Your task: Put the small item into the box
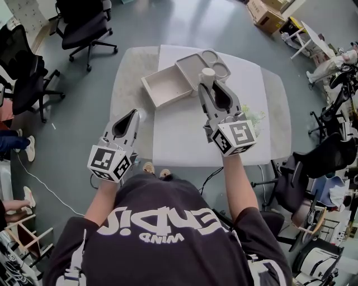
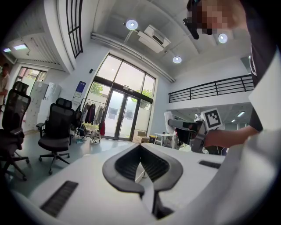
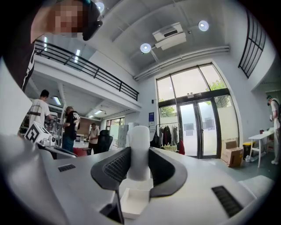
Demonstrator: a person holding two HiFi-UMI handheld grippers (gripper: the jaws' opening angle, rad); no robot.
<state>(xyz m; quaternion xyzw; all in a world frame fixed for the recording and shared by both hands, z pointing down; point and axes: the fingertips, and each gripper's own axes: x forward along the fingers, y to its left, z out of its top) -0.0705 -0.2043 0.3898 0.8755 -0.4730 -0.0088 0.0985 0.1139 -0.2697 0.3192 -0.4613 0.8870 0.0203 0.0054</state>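
A small white cylinder (image 1: 208, 74) stands upright between the jaws of my right gripper (image 1: 210, 85), which is shut on it. In the right gripper view the cylinder (image 3: 140, 149) rises out of the right gripper (image 3: 139, 163), held above the table. The open shallow beige box (image 1: 151, 89) lies on the white table (image 1: 184, 134), just left of the cylinder. My left gripper (image 1: 135, 115) hovers at the table's left edge. Its jaws meet with nothing between them in the left gripper view (image 2: 140, 148), where the right gripper (image 2: 198, 132) also shows.
A tray with round recesses (image 1: 190, 67) adjoins the box at the back. A pale leafy item (image 1: 255, 117) lies at the table's right. Office chairs (image 1: 84, 25) stand on the left; cardboard boxes (image 1: 265, 14) and clutter are on the right.
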